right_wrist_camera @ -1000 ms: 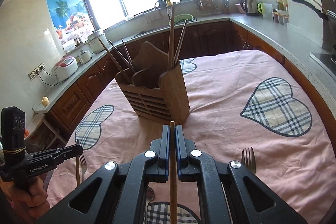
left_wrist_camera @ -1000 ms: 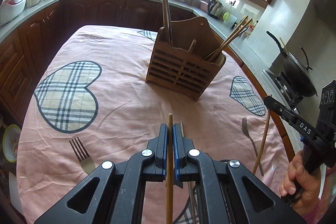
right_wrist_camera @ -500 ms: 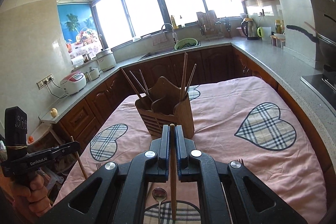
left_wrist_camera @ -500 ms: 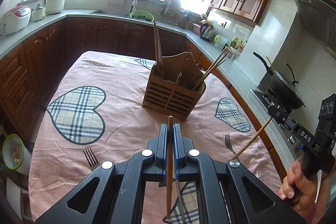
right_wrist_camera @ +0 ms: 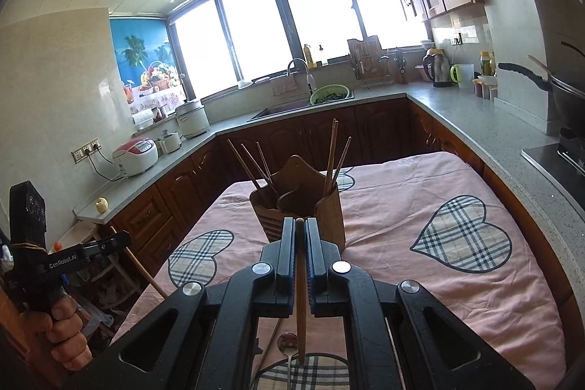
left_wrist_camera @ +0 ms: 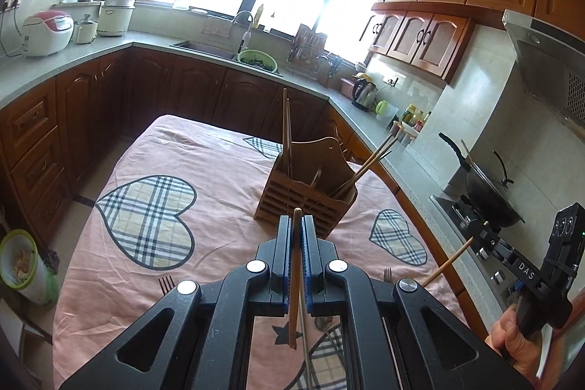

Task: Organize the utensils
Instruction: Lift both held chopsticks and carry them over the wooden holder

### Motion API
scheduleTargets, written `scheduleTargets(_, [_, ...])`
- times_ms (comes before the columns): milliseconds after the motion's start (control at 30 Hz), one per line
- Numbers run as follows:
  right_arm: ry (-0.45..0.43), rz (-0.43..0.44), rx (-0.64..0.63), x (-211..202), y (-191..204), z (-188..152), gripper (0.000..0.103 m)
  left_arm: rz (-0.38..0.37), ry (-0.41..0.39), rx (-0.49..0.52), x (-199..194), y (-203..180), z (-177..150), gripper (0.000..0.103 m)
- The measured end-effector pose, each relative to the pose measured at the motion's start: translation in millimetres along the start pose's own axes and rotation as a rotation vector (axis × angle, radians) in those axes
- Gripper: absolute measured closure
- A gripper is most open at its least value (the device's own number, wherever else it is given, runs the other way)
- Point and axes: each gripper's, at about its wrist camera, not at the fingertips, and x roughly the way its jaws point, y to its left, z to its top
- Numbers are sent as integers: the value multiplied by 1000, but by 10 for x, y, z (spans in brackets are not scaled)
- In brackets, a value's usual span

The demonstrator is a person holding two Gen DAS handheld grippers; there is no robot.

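Left tool [left_wrist_camera: 297, 225]: clenched on a wooden chopstick [left_wrist_camera: 294, 276], which runs lengthwise between the pads, tip just past them, tail hanging below. Right tool [right_wrist_camera: 300, 225]: likewise clenched on a second chopstick [right_wrist_camera: 300, 295], same lengthwise seating.

Wooden utensil holder [left_wrist_camera: 305, 196] stands upright on the pink-clothed counter [left_wrist_camera: 219, 200], beyond both tools and apart from them; several chopsticks already lean in its compartments.

On the cloth near the tools: a fork [left_wrist_camera: 166, 282] to the left, another fork [left_wrist_camera: 387, 275] to the right, probably a spoon [right_wrist_camera: 288, 342] under the right tool, partly hidden.
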Motion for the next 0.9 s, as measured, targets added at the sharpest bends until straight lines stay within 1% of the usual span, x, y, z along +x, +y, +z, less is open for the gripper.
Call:
scheduleTargets(200, [-12, 6, 0, -6, 29, 20, 98, -8, -12, -2, 30, 19, 41, 99])
scheduleTargets(533, [-50, 17, 2, 22, 56, 116, 98, -13, -52, 11, 85, -3, 204, 99])
scheduleTargets(667, [-75, 23, 0, 60, 66, 203, 98, -16, -71, 16, 162, -3, 302, 99])
scheduleTargets(900, [-120, 24, -15, 181, 117, 437, 98, -23, -138, 50, 301, -49, 525, 99])
